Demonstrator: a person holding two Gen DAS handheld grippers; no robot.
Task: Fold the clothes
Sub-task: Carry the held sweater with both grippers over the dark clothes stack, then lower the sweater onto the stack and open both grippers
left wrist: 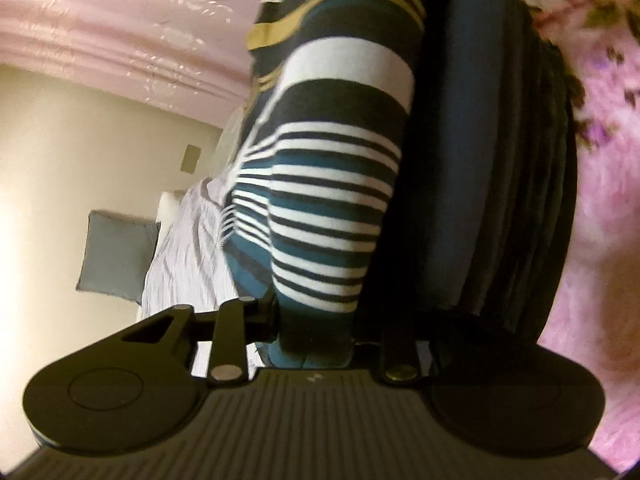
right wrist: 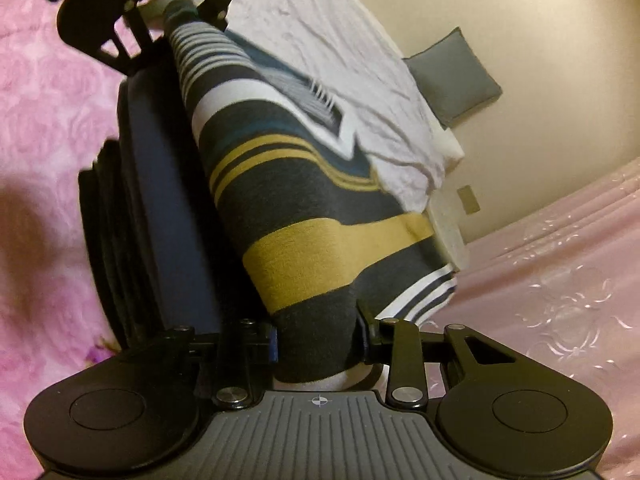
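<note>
Plainly, striped garment (right wrist: 304,208) spans both tongs.

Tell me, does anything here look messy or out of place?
Nothing looks damaged. The striped garment is bunched into a thick band, pinched by the right gripper and the left gripper. The white cloth beyond it lies rumpled, unfolded.

garment (right wrist: 312,216) between both claws | clothes stack (right wrist: 160,200) beside it

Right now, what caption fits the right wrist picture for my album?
Right gripper and left gripper each clamp an end of a striped garment above a dark folded pile.
</note>
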